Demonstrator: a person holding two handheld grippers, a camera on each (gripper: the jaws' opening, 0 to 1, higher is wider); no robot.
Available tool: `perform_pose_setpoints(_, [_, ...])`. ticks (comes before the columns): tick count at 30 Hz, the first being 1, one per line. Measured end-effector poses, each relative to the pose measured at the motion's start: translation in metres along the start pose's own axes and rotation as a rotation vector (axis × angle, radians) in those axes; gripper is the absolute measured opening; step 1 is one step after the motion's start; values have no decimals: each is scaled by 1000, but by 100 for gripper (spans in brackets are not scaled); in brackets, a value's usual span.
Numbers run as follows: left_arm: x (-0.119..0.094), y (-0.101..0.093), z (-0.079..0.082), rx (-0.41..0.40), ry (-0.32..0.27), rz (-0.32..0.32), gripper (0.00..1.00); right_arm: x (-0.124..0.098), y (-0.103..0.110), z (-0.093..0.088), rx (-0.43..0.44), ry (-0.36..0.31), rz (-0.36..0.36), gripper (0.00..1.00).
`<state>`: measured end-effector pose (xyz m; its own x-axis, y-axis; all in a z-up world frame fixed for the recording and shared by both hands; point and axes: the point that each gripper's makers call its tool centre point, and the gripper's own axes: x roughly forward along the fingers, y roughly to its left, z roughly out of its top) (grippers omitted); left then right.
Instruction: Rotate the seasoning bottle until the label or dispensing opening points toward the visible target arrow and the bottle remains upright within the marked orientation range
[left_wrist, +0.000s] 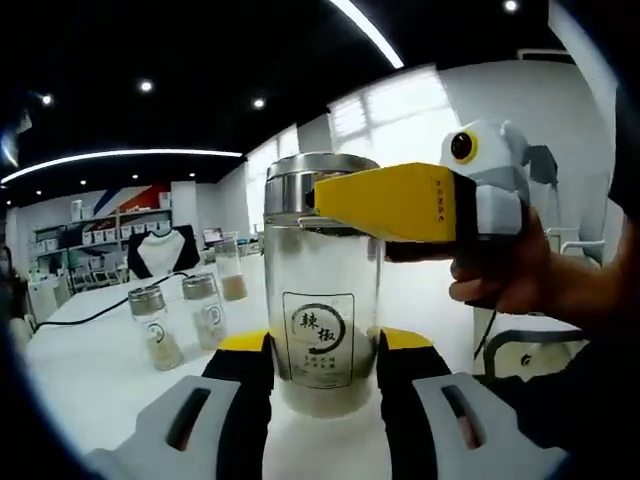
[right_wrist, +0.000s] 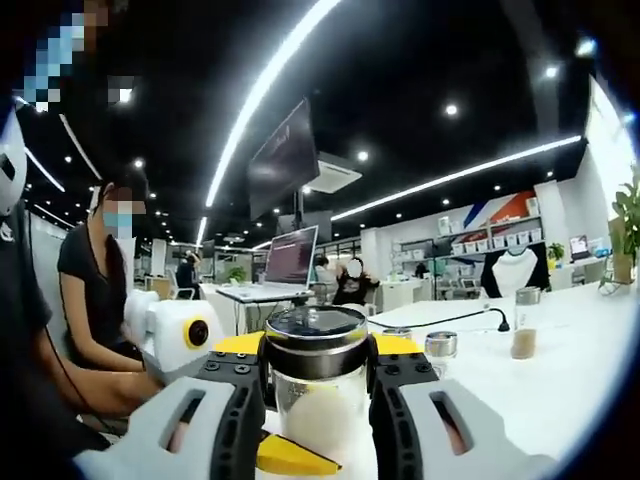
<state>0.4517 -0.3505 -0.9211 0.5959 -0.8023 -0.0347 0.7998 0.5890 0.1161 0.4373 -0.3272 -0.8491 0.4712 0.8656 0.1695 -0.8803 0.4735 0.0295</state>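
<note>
The left gripper view looks low and level across the white table (left_wrist: 100, 370), very near the seasoning bottle (left_wrist: 320, 300) that stands upright between its own jaws, its label facing the lens. The right gripper view sits higher at the bottle's metal cap (right_wrist: 313, 340) – equally close – facing across the room toward desks and shelves. Both share the bottle and table, seen from roughly opposing sides

Seasoning bottle (left_wrist: 321, 300) label reads "辣椒"; smaller print beneath illegible.
</note>
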Motion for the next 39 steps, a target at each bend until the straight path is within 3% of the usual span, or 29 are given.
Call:
perform_pose_setpoints(10, [-9, -24, 3, 3, 6, -173, 43, -14, 17, 1, 29, -4, 178, 36])
perform_pose_setpoints(14, [-9, -26, -3, 26, 46, -171, 43, -14, 21, -5, 6, 31, 198, 37])
perform_pose_setpoints(19, [-2, -18, -1, 1, 44, -89, 43, -6, 21, -3, -64, 24, 154, 37])
perform_pose_setpoints(24, [2, -4, -5, 36, 57, 25, 42, 2, 11, -8, -143, 56, 62, 37])
perform_pose_setpoints(33, [3, 19, -9, 14, 56, 211, 42, 15, -3, -15, -169, 87, -103, 37])
perform_pose_setpoints(39, [5, 21, -10, 0, 48, 291, 42, 18, -10, -18, -150, 95, -200, 38])
